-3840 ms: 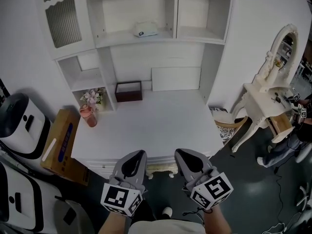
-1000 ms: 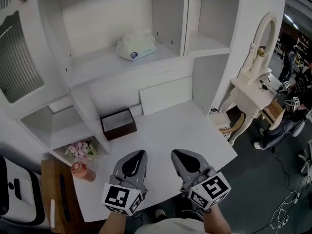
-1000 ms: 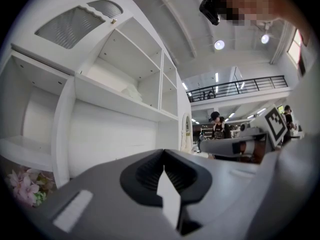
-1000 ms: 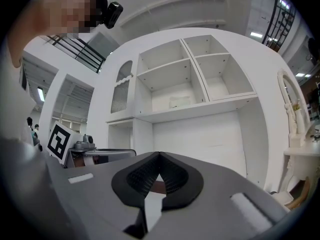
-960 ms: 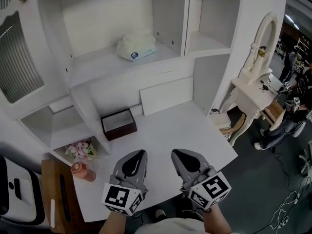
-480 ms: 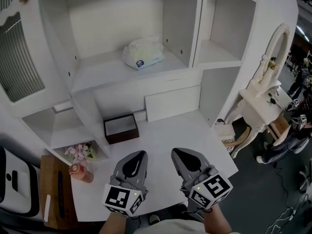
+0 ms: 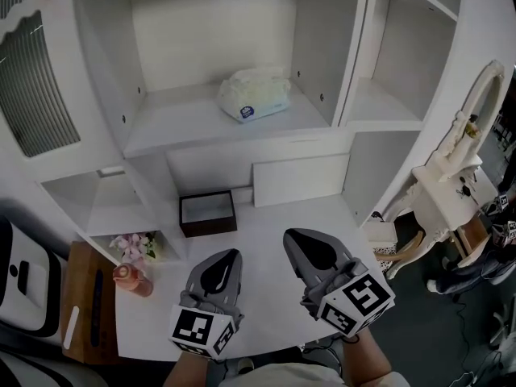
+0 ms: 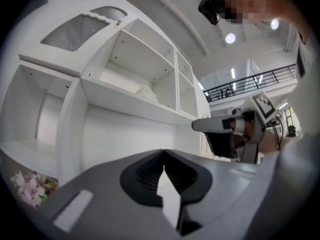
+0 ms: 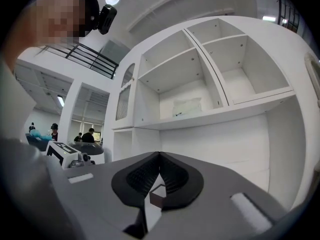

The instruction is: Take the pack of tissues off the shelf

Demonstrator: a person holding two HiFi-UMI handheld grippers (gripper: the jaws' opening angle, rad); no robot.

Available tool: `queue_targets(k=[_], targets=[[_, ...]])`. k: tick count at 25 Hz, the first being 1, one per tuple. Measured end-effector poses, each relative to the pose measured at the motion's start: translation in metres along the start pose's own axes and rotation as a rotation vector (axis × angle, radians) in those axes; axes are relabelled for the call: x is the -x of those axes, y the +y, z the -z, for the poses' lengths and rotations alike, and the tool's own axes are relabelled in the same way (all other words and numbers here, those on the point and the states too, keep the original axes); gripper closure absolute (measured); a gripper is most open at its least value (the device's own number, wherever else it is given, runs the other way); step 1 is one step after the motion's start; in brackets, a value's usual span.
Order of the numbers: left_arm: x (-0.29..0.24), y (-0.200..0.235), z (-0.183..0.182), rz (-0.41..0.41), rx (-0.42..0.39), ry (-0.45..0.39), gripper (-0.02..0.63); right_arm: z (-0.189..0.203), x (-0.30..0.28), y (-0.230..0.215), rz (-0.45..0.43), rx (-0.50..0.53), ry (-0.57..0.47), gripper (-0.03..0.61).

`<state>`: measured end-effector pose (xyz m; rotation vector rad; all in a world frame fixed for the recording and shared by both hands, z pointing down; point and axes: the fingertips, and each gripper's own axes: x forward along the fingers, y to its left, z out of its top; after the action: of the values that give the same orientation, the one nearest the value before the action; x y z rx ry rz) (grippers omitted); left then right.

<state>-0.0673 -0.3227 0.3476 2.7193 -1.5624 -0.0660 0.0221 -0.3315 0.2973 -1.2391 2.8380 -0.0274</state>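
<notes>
A white pack of tissues (image 7: 255, 95) with a blue label lies on the middle shelf (image 7: 177, 119) of the white cabinet; it shows small in the right gripper view (image 9: 187, 106) and as a pale lump in the left gripper view (image 8: 145, 91). Both grippers hang low over the white desk (image 7: 266, 224), well below and in front of that shelf. My left gripper (image 7: 233, 253) is shut, jaws meeting at the tips, nothing between them. My right gripper (image 7: 287, 235) is likewise shut and empty, pointing level toward the cabinet.
A dark brown open box (image 7: 208, 213) sits on the desk under the shelf, with a white board (image 7: 300, 180) leaning behind it. Pink flowers (image 7: 133, 247) and a pink bottle (image 7: 131, 279) stand at the left. A white dressing table (image 7: 459, 184) is at the right.
The view has closed in on the cabinet; the tissue pack now sits lower and nearer the middle of the frame. The right gripper has risen and moved forward; the left moved forward a little. Both stay shut.
</notes>
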Motion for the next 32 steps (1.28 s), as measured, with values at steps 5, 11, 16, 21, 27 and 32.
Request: queue_targets(k=[5, 11, 16, 21, 27, 32], targets=[[0.0, 0.009, 0.0, -0.051, -0.005, 0.009, 0.612, -0.033, -0.021, -0.007, -0.067, 0.022, -0.016, 0.565], [0.001, 0.018, -0.006, -0.092, -0.015, 0.006, 0.612, -0.072, -0.048, -0.019, -0.094, 0.065, -0.024, 0.533], [0.002, 0.023, -0.009, -0.11, -0.015, 0.003, 0.612, -0.1, -0.067, -0.028, -0.112, 0.071, -0.025, 0.5], [0.001, 0.024, -0.014, -0.114, -0.02, -0.005, 0.612, -0.123, -0.081, -0.039, -0.11, 0.062, -0.027, 0.474], [0.001, 0.027, -0.017, -0.118, -0.018, -0.012, 0.612, -0.142, -0.104, -0.052, -0.112, 0.031, -0.011, 0.435], [0.004, 0.032, -0.018, -0.129, -0.012, -0.016, 0.612, -0.146, -0.121, -0.051, -0.124, 0.021, 0.008, 0.413]])
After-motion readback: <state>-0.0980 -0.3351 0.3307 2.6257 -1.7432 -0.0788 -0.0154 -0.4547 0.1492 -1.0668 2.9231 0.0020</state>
